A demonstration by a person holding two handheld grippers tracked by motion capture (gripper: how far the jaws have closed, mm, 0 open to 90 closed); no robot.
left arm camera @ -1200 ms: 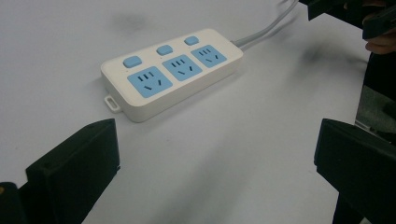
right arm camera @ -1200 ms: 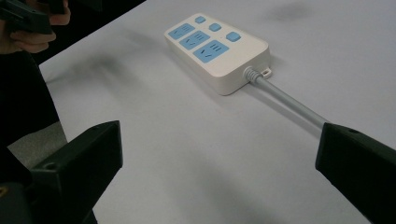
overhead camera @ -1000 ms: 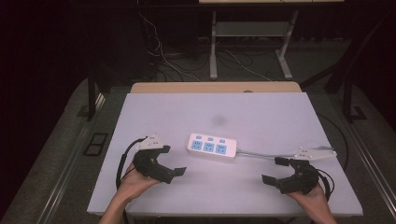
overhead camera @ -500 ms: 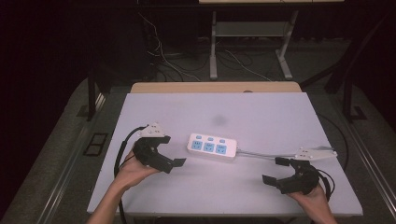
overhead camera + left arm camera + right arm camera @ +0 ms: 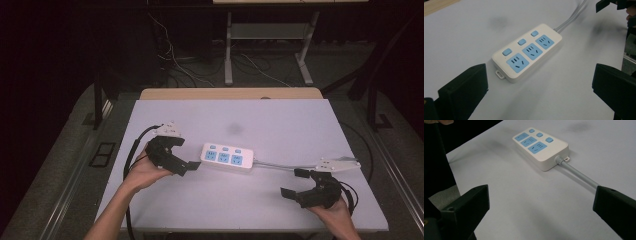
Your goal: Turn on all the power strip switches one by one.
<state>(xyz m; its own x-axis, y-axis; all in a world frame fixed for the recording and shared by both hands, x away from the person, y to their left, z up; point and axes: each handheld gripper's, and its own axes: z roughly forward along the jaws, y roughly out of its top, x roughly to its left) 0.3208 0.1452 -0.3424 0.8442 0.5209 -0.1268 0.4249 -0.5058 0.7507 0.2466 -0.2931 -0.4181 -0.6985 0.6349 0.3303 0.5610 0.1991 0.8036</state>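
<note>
A white power strip [image 5: 228,158] lies flat near the middle of the table [image 5: 280,125], face up. It carries three blue sockets in a row and three small blue buttons along its far edge. A grey cable [image 5: 285,166] leaves the strip's right end and runs along the table toward the right gripper.

The left gripper [image 5: 186,166] sits just beside the strip's left end, held in the person's left hand [image 5: 145,170]. Its jaws are spread wide and grip nothing. The tips point at the strip; from the high view it cannot be told whether the nearer tip touches the casing. In the left gripper view the strip [image 5: 527,52] lies ahead between the two jaws, apart from both, with a small mounting tab at its near end.

The right gripper [image 5: 295,183] is well apart from the strip, to its right and nearer the person, held in the right hand [image 5: 332,207]. Its jaws are also spread wide and empty. In the right gripper view the strip [image 5: 540,145] lies farther ahead, and the cable [image 5: 577,173] runs from it toward the right-hand jaw; contact between cable and jaw cannot be told.

A faint dark smudge [image 5: 234,128] marks the table just beyond the strip.
</note>
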